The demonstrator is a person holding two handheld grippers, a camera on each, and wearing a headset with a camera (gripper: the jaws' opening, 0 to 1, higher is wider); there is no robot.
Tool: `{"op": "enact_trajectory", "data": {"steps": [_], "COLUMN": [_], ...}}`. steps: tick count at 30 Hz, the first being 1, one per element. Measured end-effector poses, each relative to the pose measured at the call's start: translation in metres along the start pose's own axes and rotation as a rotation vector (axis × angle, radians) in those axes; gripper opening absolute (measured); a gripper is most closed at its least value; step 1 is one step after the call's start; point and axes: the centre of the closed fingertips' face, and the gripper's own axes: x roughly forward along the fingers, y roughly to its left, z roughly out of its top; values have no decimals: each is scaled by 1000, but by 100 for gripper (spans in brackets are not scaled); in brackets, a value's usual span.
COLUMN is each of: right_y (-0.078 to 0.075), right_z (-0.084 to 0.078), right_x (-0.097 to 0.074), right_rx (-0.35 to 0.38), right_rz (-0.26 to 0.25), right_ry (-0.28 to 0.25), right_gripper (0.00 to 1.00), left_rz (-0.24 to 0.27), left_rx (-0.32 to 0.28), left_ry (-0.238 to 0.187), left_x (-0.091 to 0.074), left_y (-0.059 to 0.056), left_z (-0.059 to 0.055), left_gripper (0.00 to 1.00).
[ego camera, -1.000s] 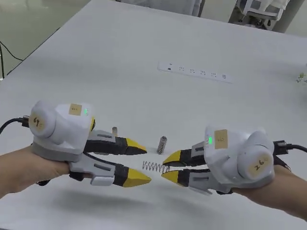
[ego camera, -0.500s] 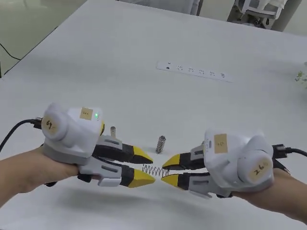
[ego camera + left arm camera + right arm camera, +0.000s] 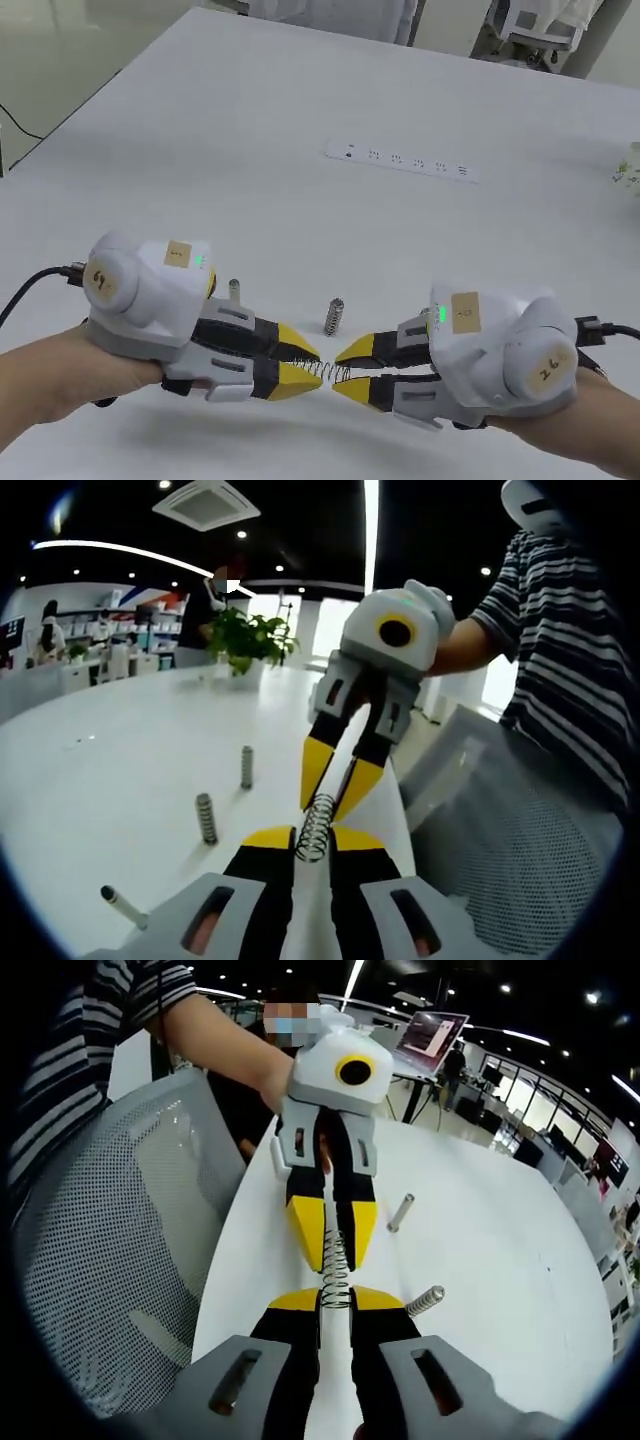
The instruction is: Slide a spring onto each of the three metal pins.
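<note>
A loose spring (image 3: 328,372) lies level between my two grippers just above the white table (image 3: 250,120). My left gripper (image 3: 308,362) is shut on its left end and my right gripper (image 3: 342,368) is shut on its right end, tips nearly meeting. In the left gripper view the spring (image 3: 318,815) sits between my left gripper's (image 3: 313,838) jaws. Just behind the grippers stands a pin carrying a spring (image 3: 334,316), and a bare pin (image 3: 234,290) stands to its left. A third pin (image 3: 246,767) stands further off in the left gripper view.
A white power strip (image 3: 400,162) lies across the far middle of the table. A potted plant (image 3: 245,640) stands at the table's far end. A mesh chair (image 3: 130,1250) sits beside the table's near edge, next to a person in a striped shirt.
My left gripper moved right and shut on the free end of the spring that my right gripper was holding out. The grippers have come closer together.
</note>
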Motion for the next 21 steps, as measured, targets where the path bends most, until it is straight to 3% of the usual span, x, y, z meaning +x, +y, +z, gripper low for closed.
{"op": "enact_trajectory", "data": {"steps": [10,21], "right_y": [1,3], "right_z": [0,-5], "right_x": [-1,0], "right_rx": [7,85], "right_rz": [4,4], "right_ry": [1,-7], "right_gripper": [7,8], "left_rz": [-14,-39], "left_rx": [18,18], "left_ry": [1,13], "left_x": [1,2], "left_y": [-4,-7], "left_z": [1,-1], "left_gripper": [3,3]}}
